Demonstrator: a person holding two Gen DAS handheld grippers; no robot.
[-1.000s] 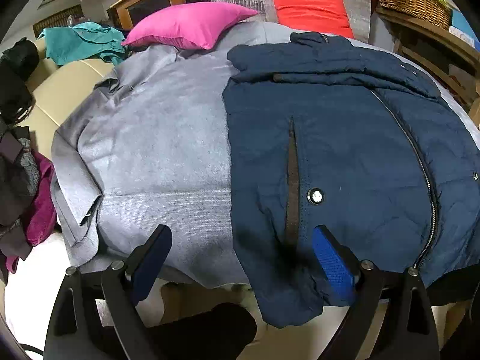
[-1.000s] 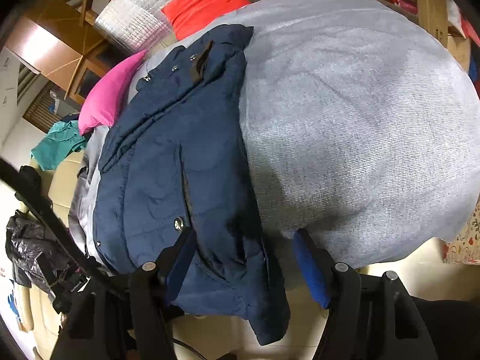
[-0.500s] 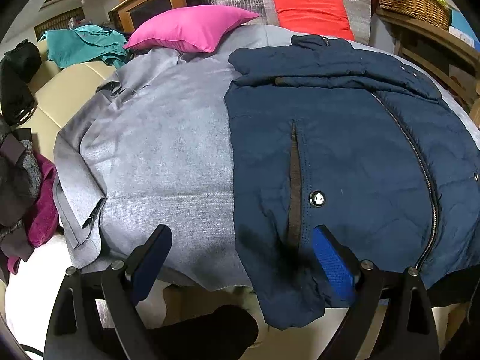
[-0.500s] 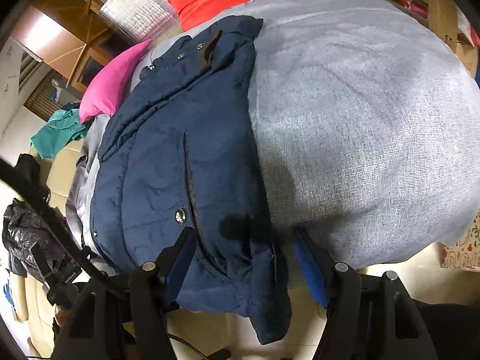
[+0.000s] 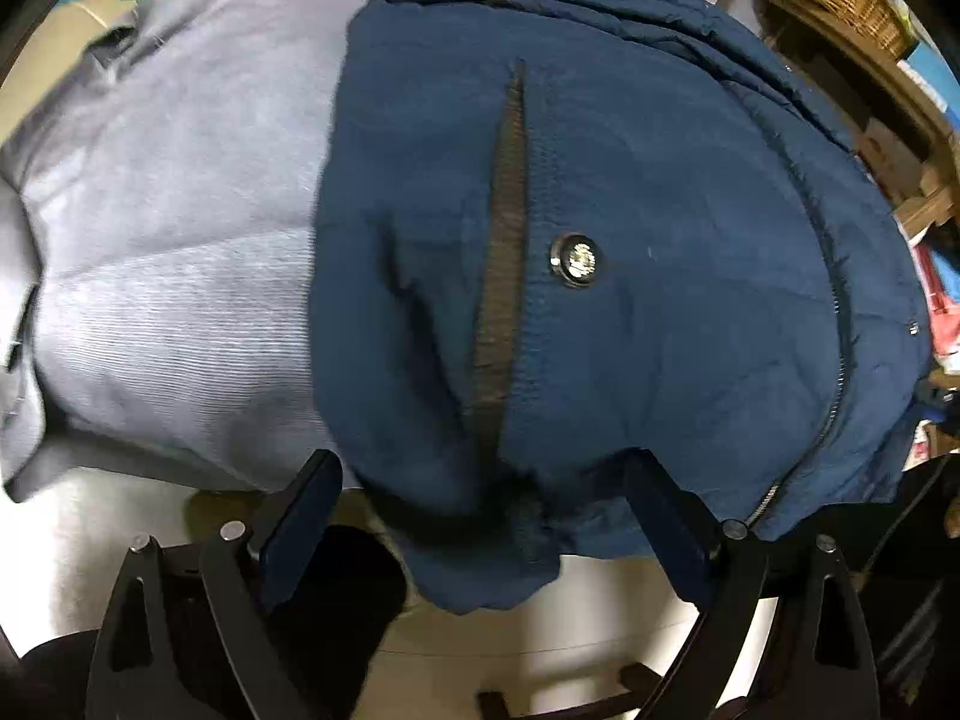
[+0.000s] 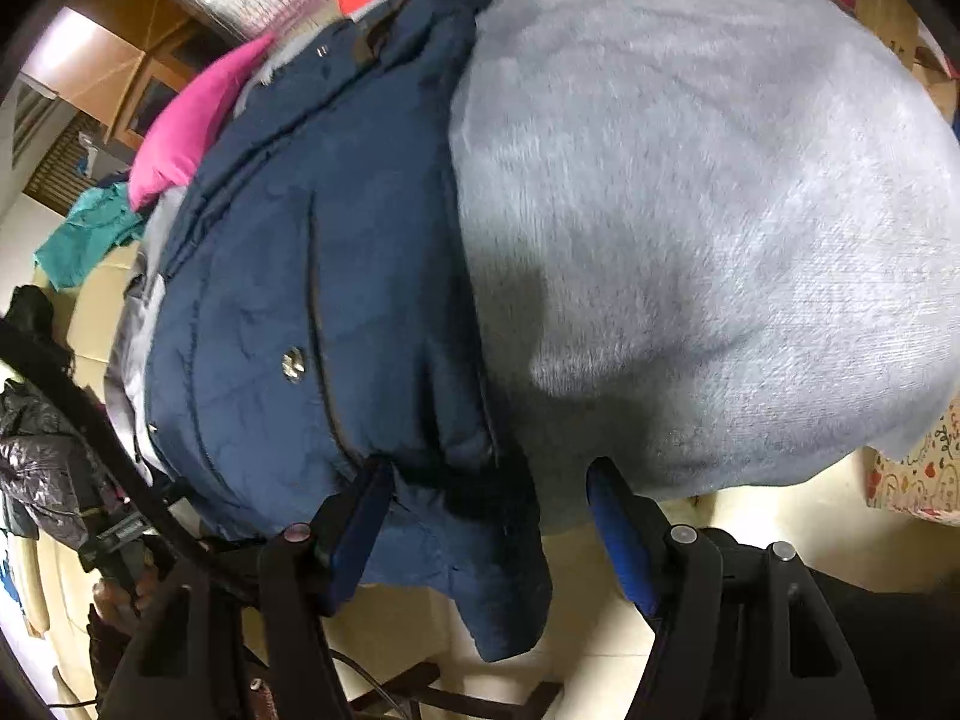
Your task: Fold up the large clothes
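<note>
Both grippers, left (image 5: 486, 516) and right (image 6: 489, 516), sit wide open, gripping nothing. Navy jacket's (image 5: 630, 276) hem hangs between each pair of fingers, over the grey cloth (image 6: 690, 240).

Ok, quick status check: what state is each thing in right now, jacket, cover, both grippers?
navy jacket: spread flat on the cover, zipped shut, hem hanging over the near edge.
pocket snap: fastened.
grey cover: spread over the surface, bare beside the jacket.
left gripper: jaws open, straddling the jacket's hem, not clamped.
right gripper: jaws open, at the jacket's hanging corner, not clamped.
pink cushion: lying at the far end.
</note>
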